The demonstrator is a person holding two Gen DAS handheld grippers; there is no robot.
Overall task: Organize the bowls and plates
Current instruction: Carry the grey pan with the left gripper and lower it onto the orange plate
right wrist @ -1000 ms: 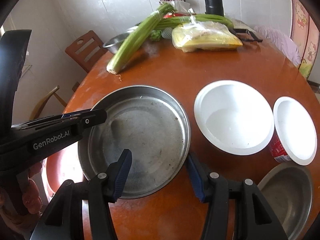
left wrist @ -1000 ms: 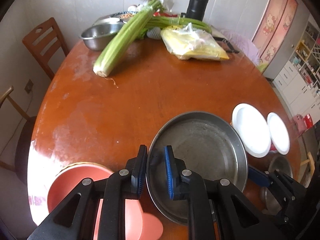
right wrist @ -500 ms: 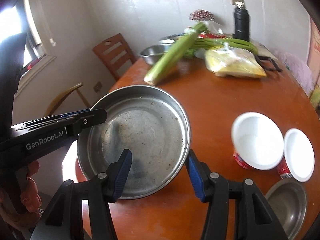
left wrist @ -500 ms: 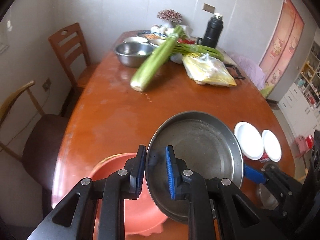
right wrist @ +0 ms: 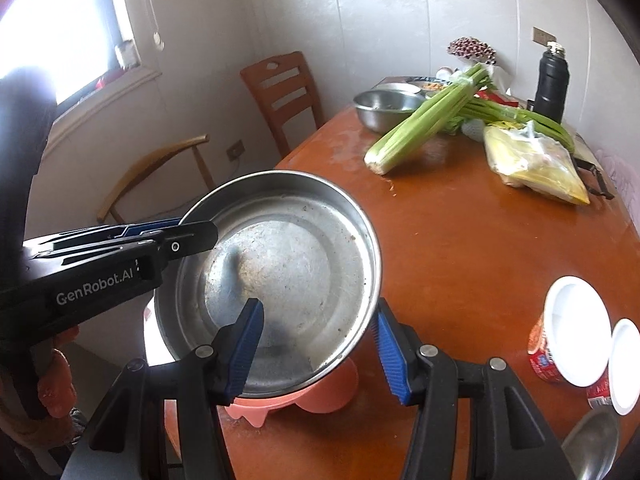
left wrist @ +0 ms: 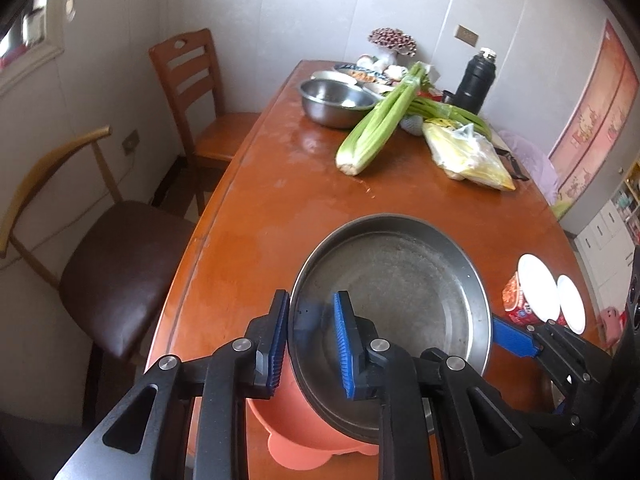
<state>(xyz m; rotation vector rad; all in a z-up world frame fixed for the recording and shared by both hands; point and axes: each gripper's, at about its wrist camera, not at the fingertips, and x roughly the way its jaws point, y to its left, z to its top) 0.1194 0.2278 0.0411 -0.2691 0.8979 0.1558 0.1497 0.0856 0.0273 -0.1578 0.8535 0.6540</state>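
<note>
A large steel pan is held up in the air above a pink plastic bowl at the table's near left edge. My left gripper is shut on the pan's left rim. My right gripper straddles the pan's near right rim with its jaws wide; one finger is inside, one outside, and neither pad clearly presses the rim. The pink bowl shows under the pan. Two white bowls with red labels stand at the right, tilted in the view.
The brown round table carries a celery bunch, a steel mixing bowl, a yellow plastic bag and a black flask at the far end. A small steel bowl sits near right. Two chairs stand left of the table.
Both grippers have lifted the steel pan up off the table and carried it left, over the pink bowl. The table and white bowls now look farther below.
</note>
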